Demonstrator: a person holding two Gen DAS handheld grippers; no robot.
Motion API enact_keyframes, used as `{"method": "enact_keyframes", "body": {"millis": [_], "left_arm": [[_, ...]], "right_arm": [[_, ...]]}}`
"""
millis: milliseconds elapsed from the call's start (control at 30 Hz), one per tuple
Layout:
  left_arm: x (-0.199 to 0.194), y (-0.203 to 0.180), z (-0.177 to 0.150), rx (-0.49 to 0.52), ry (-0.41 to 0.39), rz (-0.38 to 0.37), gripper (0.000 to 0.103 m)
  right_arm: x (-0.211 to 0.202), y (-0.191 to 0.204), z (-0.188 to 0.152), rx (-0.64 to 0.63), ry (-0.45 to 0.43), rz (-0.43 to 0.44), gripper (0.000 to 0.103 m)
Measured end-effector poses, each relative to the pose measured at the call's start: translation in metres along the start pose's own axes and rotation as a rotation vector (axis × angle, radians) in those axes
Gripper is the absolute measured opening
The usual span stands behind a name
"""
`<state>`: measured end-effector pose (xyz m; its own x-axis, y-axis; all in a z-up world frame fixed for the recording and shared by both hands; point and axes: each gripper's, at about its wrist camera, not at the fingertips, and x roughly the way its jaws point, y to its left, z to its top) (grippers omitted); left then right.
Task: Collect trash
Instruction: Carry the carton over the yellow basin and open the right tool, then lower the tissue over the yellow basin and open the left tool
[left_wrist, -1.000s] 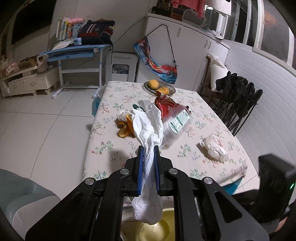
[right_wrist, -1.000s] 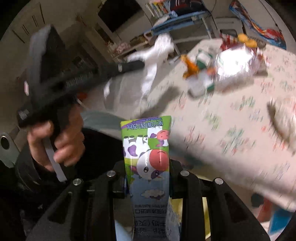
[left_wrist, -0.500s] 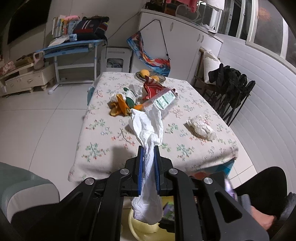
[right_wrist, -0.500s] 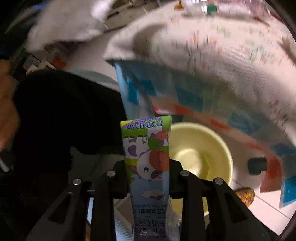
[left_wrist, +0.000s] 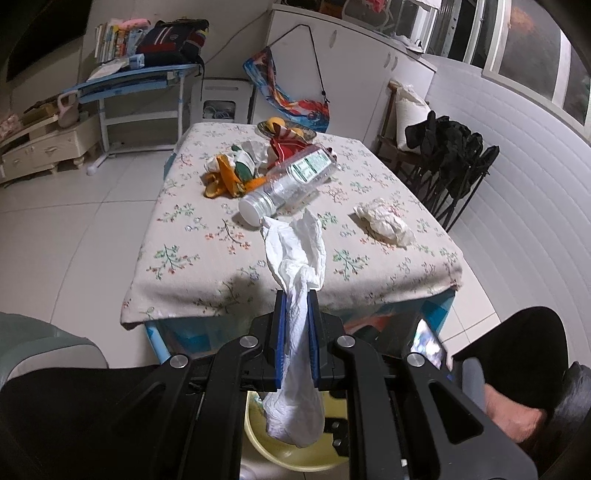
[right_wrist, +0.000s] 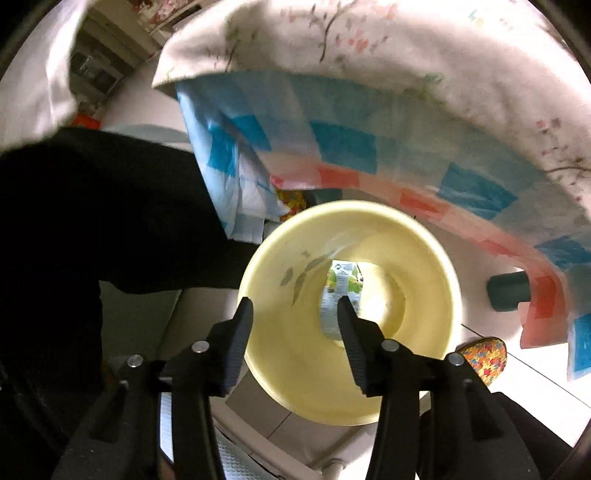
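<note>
Left gripper (left_wrist: 297, 295) clamped tight on a crumpled white tissue (left_wrist: 295, 258); the tissue's upper end fans out toward 12 o'clock over the table edge, its lower end hangs below the pads over the pale yellow bin (left_wrist: 295, 456) at 6 o'clock. Right gripper (right_wrist: 295, 306) points down into that same bin (right_wrist: 424, 258); its jaws have just been opening, now apart with nothing pressed between them. Milk carton (right_wrist: 338, 291) lies inside the bin near the bottom, partly hidden by the right finger (right_wrist: 351, 332), clear of the pads.

Left wrist view, on the table with floral cloth (left_wrist: 192, 258): clear plastic bottle (left_wrist: 288, 184) on its side at centre, cap end toward the camera; orange peels (left_wrist: 225, 181) just beside it at 10 o'clock; red snack wrapper (left_wrist: 286, 144) behind the bottle; crumpled paper wad (left_wrist: 384, 221) well apart at 3 o'clock; fruit plate (left_wrist: 280, 127) at far edge. A hand (left_wrist: 513, 413) shows at 4 o'clock.
</note>
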<state>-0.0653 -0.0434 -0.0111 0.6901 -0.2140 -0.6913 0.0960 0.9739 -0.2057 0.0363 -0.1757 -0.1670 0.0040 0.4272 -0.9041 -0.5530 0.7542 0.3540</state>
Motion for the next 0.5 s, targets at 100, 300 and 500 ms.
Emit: {"method": "enact_keyframes", "body": {"millis": [100,300,500], "left_arm": [[0.002,-0.005,-0.005,0.012,0.023,-0.009,0.010],[0.011,-0.016,-0.017,0.042,0.092,-0.034,0.010],[0.027,-0.027,-0.036,0.083,0.190,-0.049,0.010]], "right_arm": [[-0.015,-0.002,0.000,0.036,-0.058,-0.009,0.056],[-0.056,-0.026,-0.007,0.174,-0.217,-0.031,0.066],[-0.084,-0.053,-0.015,0.318,-0.375,-0.089,0.070]]}}
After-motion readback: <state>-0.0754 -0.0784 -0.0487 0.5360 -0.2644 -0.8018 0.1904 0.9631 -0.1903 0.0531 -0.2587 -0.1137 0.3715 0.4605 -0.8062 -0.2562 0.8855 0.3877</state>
